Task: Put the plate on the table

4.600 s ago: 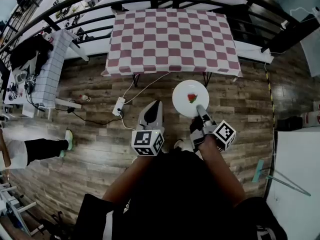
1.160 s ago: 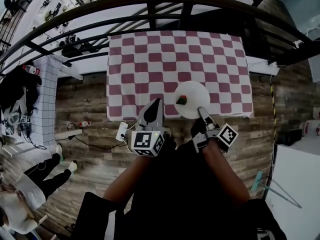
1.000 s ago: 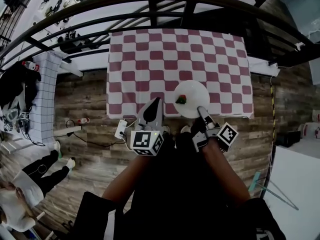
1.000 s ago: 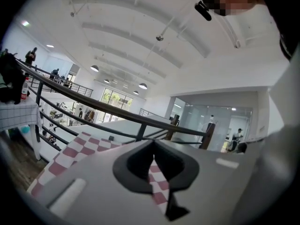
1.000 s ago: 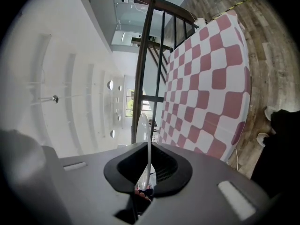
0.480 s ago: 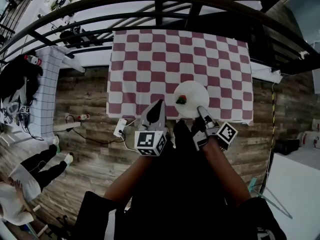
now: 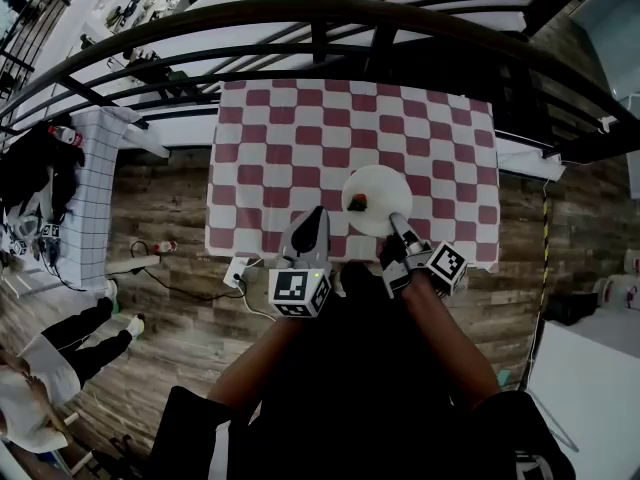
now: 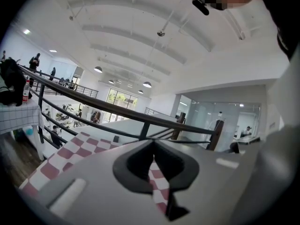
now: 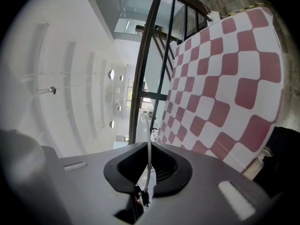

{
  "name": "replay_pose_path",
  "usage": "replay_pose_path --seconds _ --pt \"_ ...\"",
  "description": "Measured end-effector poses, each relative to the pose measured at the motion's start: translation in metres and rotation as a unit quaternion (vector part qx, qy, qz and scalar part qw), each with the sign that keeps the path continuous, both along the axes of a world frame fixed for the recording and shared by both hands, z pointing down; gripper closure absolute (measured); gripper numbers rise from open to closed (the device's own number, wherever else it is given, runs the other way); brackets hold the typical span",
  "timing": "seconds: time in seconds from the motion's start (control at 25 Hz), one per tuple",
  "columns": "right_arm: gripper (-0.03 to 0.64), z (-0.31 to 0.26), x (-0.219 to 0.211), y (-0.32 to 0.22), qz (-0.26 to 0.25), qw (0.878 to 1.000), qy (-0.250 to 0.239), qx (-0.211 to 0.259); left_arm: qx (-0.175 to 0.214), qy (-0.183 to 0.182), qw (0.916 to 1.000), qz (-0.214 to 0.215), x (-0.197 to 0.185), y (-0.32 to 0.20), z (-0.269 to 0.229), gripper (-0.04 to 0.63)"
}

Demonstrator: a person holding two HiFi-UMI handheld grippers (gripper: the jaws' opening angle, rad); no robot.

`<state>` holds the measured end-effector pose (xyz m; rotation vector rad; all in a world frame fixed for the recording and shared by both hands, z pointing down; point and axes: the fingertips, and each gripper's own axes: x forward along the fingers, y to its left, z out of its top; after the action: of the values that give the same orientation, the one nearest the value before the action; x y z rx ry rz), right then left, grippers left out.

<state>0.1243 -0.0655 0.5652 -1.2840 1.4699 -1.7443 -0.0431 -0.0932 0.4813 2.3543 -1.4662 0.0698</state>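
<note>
A white plate [image 7: 380, 196] carries a small red and green piece of food [image 7: 355, 204]. My right gripper [image 7: 396, 222] is shut on the plate's near rim and holds it over the near right part of the red-and-white checkered table [image 7: 300, 138]. The right gripper view shows the plate edge-on, a thin white line [image 9: 149, 139] between the shut jaws of my right gripper [image 9: 148, 175], with the checkered cloth [image 9: 225, 78] to the right. My left gripper [image 7: 316, 216] hangs over the table's near edge, left of the plate. Its jaws [image 8: 152, 143] are shut with nothing between them.
A black curved railing [image 7: 300, 13] runs just behind the table. A small table with a grid cloth [image 7: 85, 198] stands at the left. A power strip with cables [image 7: 237, 268] lies on the wooden floor by the table's near left corner. A person [image 7: 40, 368] stands at the lower left.
The table has come closer as I walked up to it. The plate, held over the floor earlier, now hangs over the table's near part. Both grippers stay shut.
</note>
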Motion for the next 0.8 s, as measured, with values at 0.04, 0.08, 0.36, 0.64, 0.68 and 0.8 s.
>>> replay_pose_path --seconds 0.04,0.08,0.36,0.64,0.68,0.8 --pt "0.601 0.0 0.002 -0.006 -0.004 1.0 -0.001 0.004 0.0 0.0 1.0 -0.003 0.002 -0.004 0.0 0.584" --pt "0.601 0.001 0.004 -0.012 -0.007 1.0 -0.004 0.01 0.0 0.001 1.0 -0.008 0.003 -0.008 0.0 0.584" --pt "0.601 0.019 0.019 -0.048 -0.038 0.999 -0.01 0.02 0.0 0.0 0.9996 -0.03 0.021 -0.036 0.006 0.586" --pt "0.601 0.047 0.031 -0.076 -0.06 0.998 -0.015 0.011 0.003 0.004 0.9985 -0.055 0.036 -0.051 0.009 0.584" --pt "0.601 0.051 0.032 -0.078 -0.064 0.998 -0.013 0.007 0.003 0.005 0.9983 -0.058 0.036 -0.052 0.009 0.584" --pt "0.601 0.062 0.036 -0.082 -0.07 0.997 0.009 -0.014 0.005 0.002 0.9983 -0.058 0.036 -0.057 0.009 0.586"
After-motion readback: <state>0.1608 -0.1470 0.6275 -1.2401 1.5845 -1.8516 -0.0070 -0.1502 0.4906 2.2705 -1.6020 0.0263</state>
